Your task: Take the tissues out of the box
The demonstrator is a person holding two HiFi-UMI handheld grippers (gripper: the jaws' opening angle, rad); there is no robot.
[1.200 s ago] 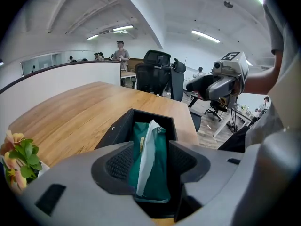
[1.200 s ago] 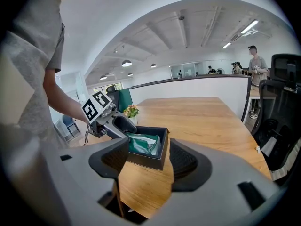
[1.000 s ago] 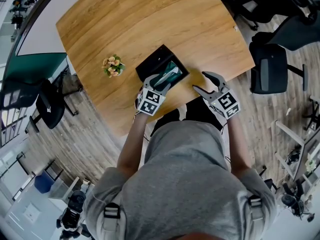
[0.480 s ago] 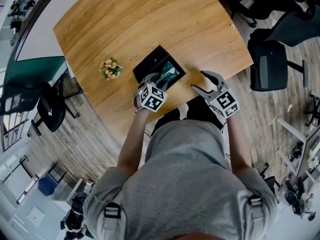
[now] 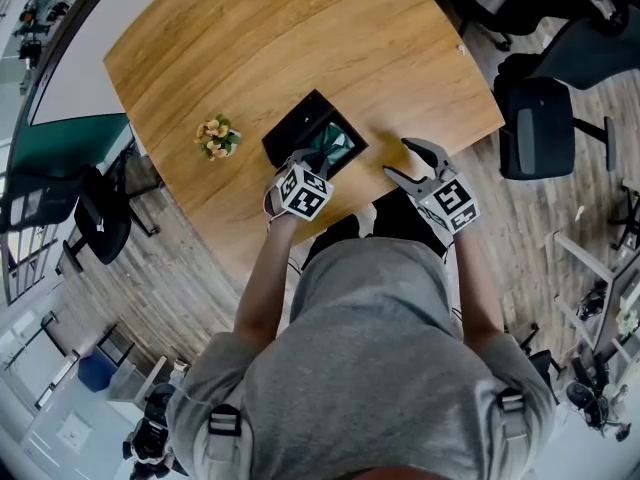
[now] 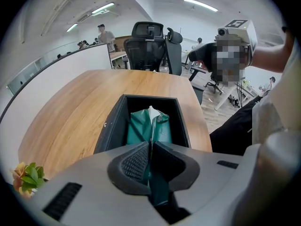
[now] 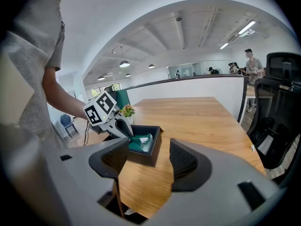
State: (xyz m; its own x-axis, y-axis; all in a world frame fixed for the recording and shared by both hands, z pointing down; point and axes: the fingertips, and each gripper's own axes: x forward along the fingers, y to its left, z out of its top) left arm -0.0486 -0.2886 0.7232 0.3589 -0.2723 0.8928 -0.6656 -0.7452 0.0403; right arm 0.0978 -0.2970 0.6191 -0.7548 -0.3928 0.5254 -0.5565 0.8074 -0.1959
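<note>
Nearest of all, the person (image 5: 370, 368) in a grey shirt leans over the near edge of the table (image 5: 300, 38), one tool in each hand. The left claw (image 5: 308, 162) is tipped steeply down into the box (image 5: 292, 128). Its jaws have just been closing, and now they are pinched together on a raised fold of the green tissue pack (image 6: 141, 128). In the left gripper view the green wrapper runs right between the ribbed pads of that claw (image 6: 150, 147). The rest of the pack lies inside the black box (image 6: 110, 126). To the right, the right claw (image 5: 398, 161) hangs over the table's near edge, just beside the box and apart from it. Its jaws stand wide apart and empty, with only bare wood showing between them (image 7: 149, 163). Left of the box, near it, sits a little bunch of flowers (image 5: 217, 135). Beyond the table's right corner stands a dark office chair (image 5: 535, 128).
</note>
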